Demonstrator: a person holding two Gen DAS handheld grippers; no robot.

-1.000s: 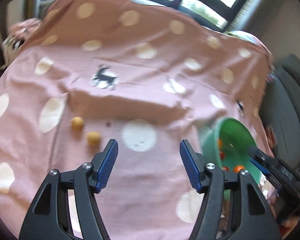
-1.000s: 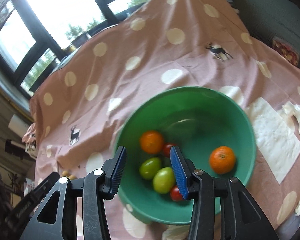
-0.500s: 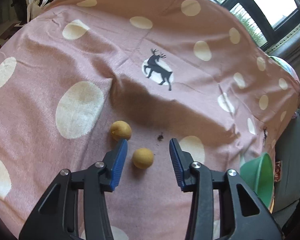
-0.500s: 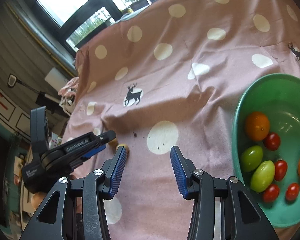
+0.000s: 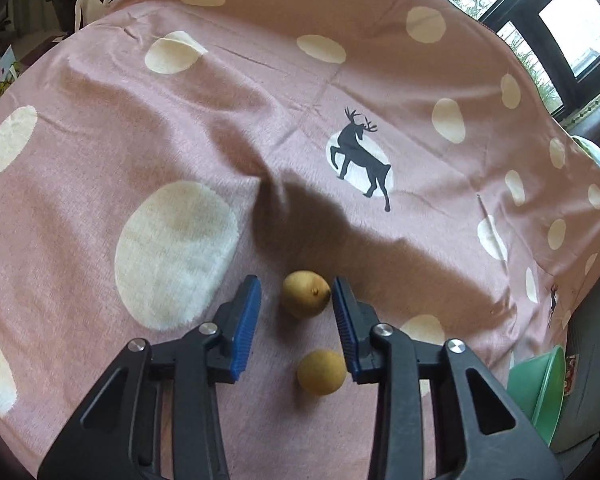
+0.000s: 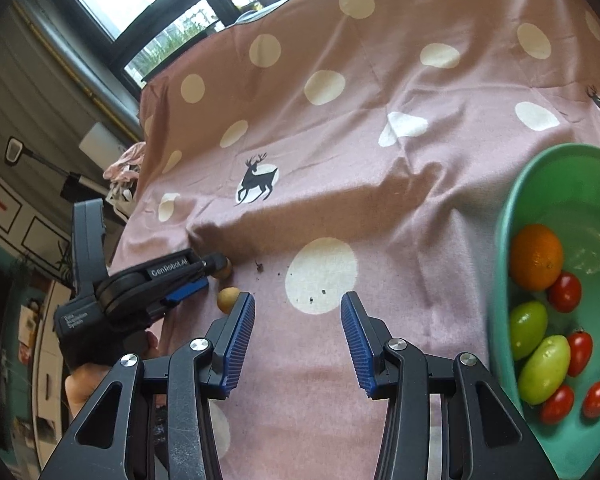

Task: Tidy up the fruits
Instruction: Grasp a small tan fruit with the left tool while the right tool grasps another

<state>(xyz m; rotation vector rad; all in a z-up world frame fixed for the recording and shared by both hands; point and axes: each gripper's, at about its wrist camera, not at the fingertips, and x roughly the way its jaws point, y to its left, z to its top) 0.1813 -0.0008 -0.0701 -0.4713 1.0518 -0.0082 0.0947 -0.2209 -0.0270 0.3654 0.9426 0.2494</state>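
Two small tan round fruits lie on the pink spotted cloth. My left gripper (image 5: 296, 292) is open with the far fruit (image 5: 304, 294) between its fingertips, not touching; the near fruit (image 5: 322, 372) lies by the right finger. In the right wrist view the left gripper (image 6: 210, 274) reaches the far fruit (image 6: 224, 268), with the near fruit (image 6: 227, 299) beside it. My right gripper (image 6: 298, 308) is open and empty above the cloth. The green bowl (image 6: 540, 176) at right holds an orange (image 6: 536, 256), green tomatoes (image 6: 544, 364) and several red cherry tomatoes.
The pink cloth (image 5: 180, 120) has wrinkles and a deer print (image 5: 360, 156). Dark crumbs (image 6: 260, 267) lie near a white spot. The bowl's rim (image 5: 540, 384) shows at the lower right in the left wrist view. Windows stand behind; clutter lies beyond the cloth's left edge.
My left gripper moved forward and left, from around the near fruit to around the far one. My right gripper swung a little further left, away from the bowl.
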